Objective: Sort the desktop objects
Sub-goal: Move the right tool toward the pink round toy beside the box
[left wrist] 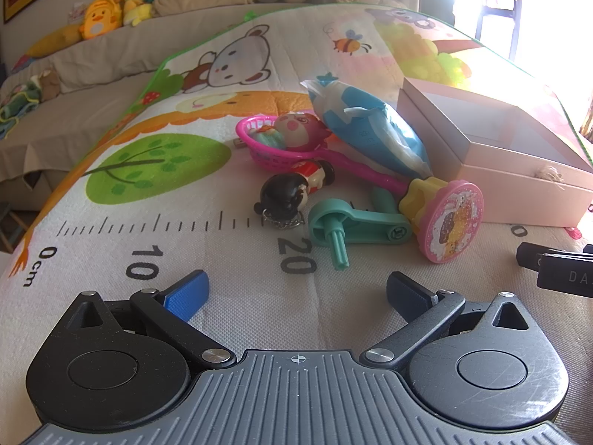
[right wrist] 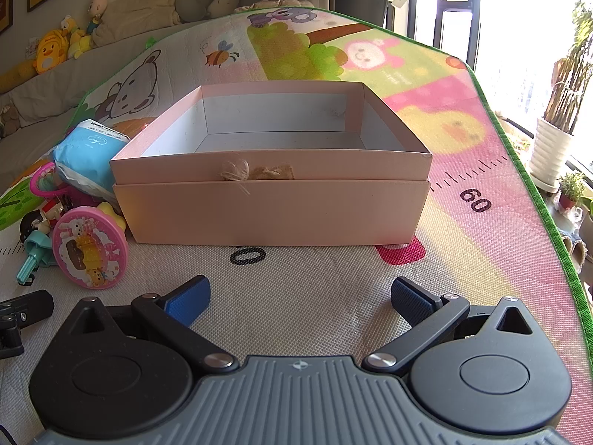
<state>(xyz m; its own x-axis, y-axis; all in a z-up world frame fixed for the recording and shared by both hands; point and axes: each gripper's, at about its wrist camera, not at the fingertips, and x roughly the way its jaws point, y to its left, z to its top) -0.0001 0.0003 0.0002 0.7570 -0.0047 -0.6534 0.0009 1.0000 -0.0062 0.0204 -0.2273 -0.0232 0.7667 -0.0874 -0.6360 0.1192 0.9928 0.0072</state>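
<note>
Left gripper (left wrist: 296, 291): blue-padded jaws spread wide, holding nothing, low over cartoon play mat (left wrist: 207, 259).
Right gripper (right wrist: 300, 298): likewise spread, unloaded, facing open pink cardboard box (right wrist: 272, 211).
Toy heap: teal plastic crank (left wrist: 355, 228), round pink rattle (left wrist: 454, 220), black-haired doll keychain (left wrist: 292, 189), magenta basket (left wrist: 270, 146), blue tissue pack (left wrist: 370, 129), just left of box.

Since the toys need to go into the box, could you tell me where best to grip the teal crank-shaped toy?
I'd grip the teal crank across its flat arm, coming from above with the left gripper, which is open. The arm lies flat on the mat with both long edges exposed, while the upright peg on the round end looks thin and slippery.
</note>
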